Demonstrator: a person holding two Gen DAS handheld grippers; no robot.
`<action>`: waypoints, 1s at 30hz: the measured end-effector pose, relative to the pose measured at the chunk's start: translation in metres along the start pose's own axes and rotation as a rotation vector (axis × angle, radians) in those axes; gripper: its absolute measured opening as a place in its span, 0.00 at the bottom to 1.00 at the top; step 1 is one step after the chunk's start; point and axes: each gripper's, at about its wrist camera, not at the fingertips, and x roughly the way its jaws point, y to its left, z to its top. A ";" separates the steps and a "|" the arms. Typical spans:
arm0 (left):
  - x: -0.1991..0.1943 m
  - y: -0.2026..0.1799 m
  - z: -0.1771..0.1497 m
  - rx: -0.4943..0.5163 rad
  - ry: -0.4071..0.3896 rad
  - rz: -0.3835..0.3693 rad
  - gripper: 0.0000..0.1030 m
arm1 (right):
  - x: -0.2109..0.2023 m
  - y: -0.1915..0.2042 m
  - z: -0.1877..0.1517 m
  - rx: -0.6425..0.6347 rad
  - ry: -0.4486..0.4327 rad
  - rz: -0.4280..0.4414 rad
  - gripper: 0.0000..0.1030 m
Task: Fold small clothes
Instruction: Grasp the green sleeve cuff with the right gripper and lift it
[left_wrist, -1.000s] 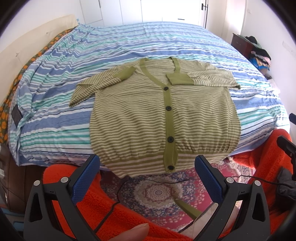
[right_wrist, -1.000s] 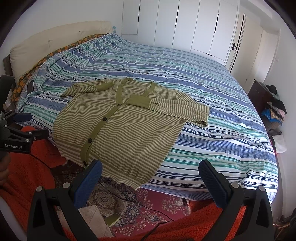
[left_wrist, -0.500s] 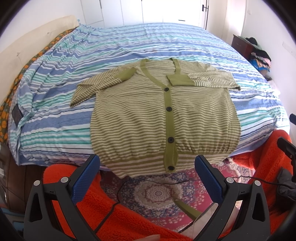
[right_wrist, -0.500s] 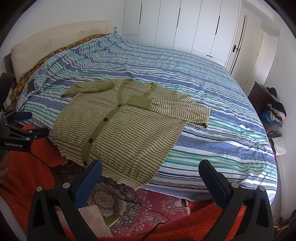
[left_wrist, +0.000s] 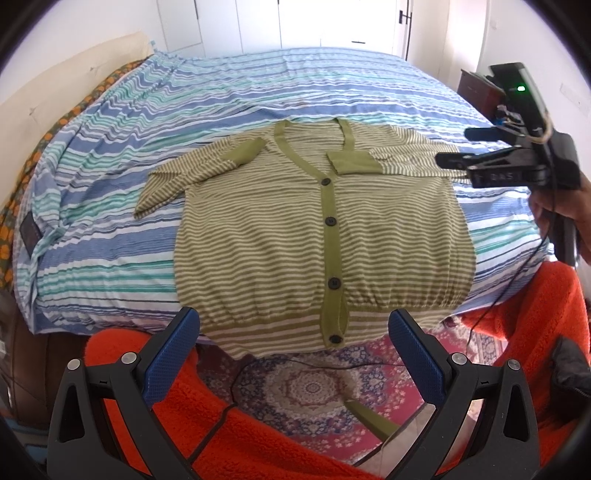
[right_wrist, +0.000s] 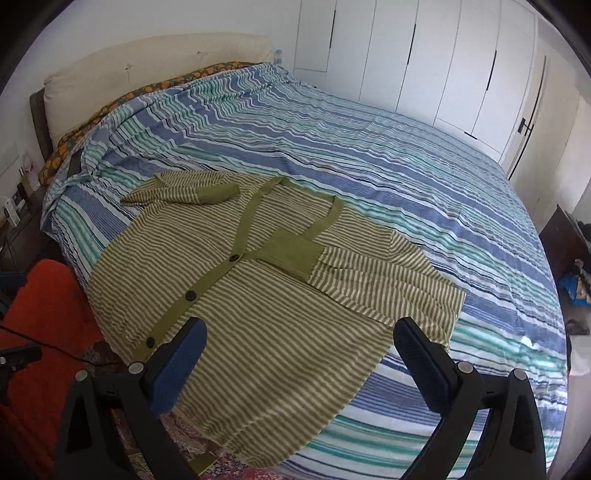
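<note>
The striped green cardigan (left_wrist: 321, 236) lies flat, buttoned, on the striped bedspread (left_wrist: 110, 192), its hem hanging over the bed edge and both sleeves folded inward. The left gripper (left_wrist: 293, 343) stands wide apart, empty, short of the hem. The right gripper (right_wrist: 299, 350) hovers over the cardigan's lower half, jaws closing, pads not gripping the fabric.

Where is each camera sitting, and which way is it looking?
Left wrist view: sits on the left tool, open, at the bed's foot, looking down at the striped cardigan; a hand carrying the right tool shows at right.
Right wrist view: sits on the right tool, over the cardigan, facing across the bed toward the wardrobe; its jaws are closing with nothing between them.
Both views share the cardigan, the bed and the orange blanket.
</note>
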 end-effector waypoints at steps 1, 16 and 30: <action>-0.001 0.003 0.000 -0.009 -0.003 0.007 0.99 | 0.031 0.000 0.010 -0.065 0.043 0.001 0.72; 0.011 0.033 -0.007 -0.121 0.074 0.080 0.99 | 0.152 -0.105 0.042 0.154 0.128 0.050 0.05; 0.028 -0.042 0.019 0.062 0.132 0.048 0.99 | 0.018 -0.440 -0.252 1.329 -0.050 -0.177 0.06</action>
